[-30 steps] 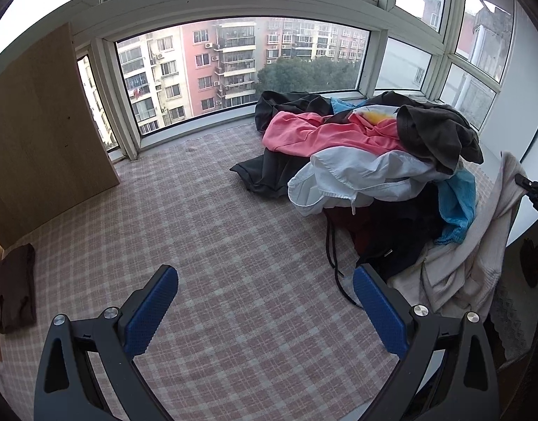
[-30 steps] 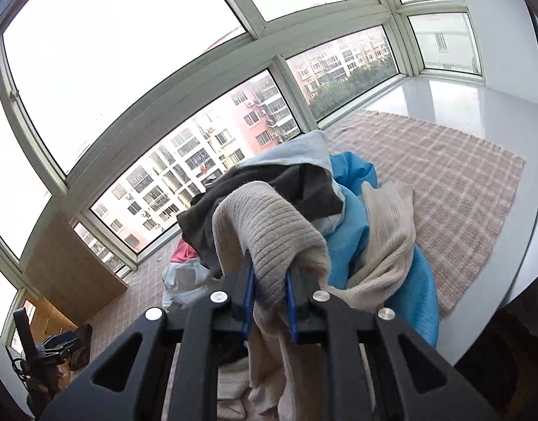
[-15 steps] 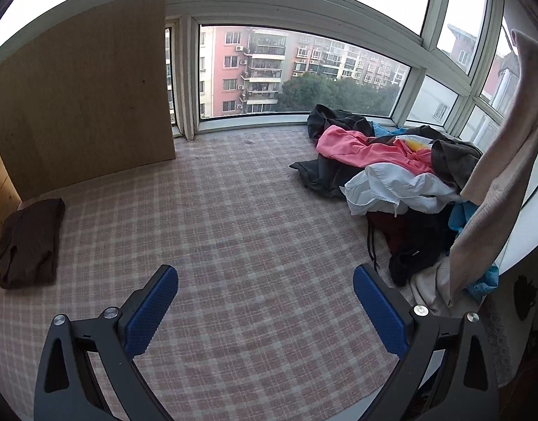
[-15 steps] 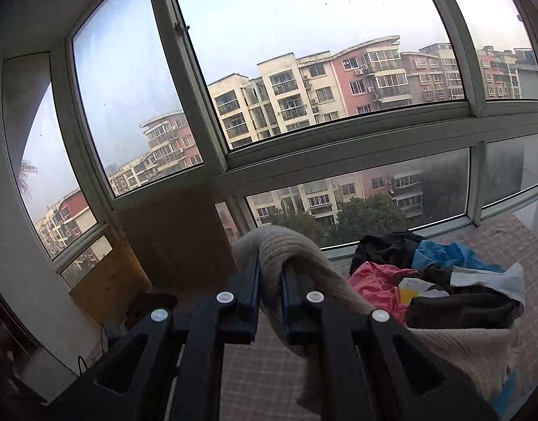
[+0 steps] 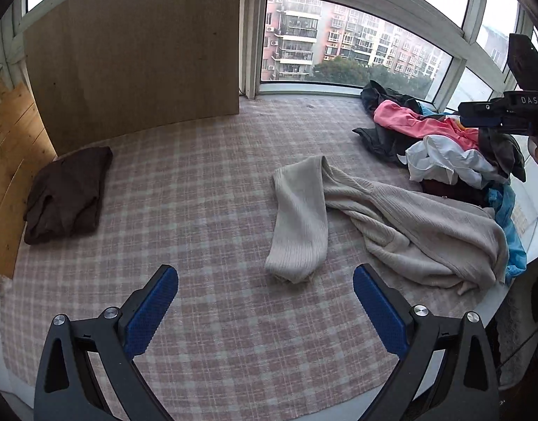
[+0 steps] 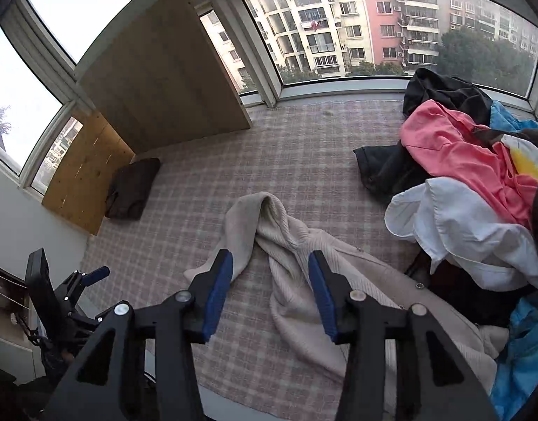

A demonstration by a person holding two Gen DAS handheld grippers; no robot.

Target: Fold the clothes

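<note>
A beige knit cardigan [image 5: 391, 217] lies crumpled on the pink checked cloth [image 5: 199, 217], one sleeve stretched toward me. It also shows in the right wrist view [image 6: 304, 256]. My left gripper [image 5: 265, 298] is open and empty, hovering just short of the sleeve end. My right gripper [image 6: 269, 280] is open and empty, above the cardigan's collar area. The right gripper's body [image 5: 507, 112] shows at the right edge of the left wrist view.
A pile of unfolded clothes [image 5: 444, 140], pink, white, black and blue, sits at the right; it also shows in the right wrist view [image 6: 472, 182]. A folded brown garment [image 5: 65, 193] lies at the left by a wooden board [image 5: 135, 52]. Windows run behind.
My right gripper carried the beige cardigan out of the pile, laid it on the cloth and opened. My left gripper stayed open while its view swung left.
</note>
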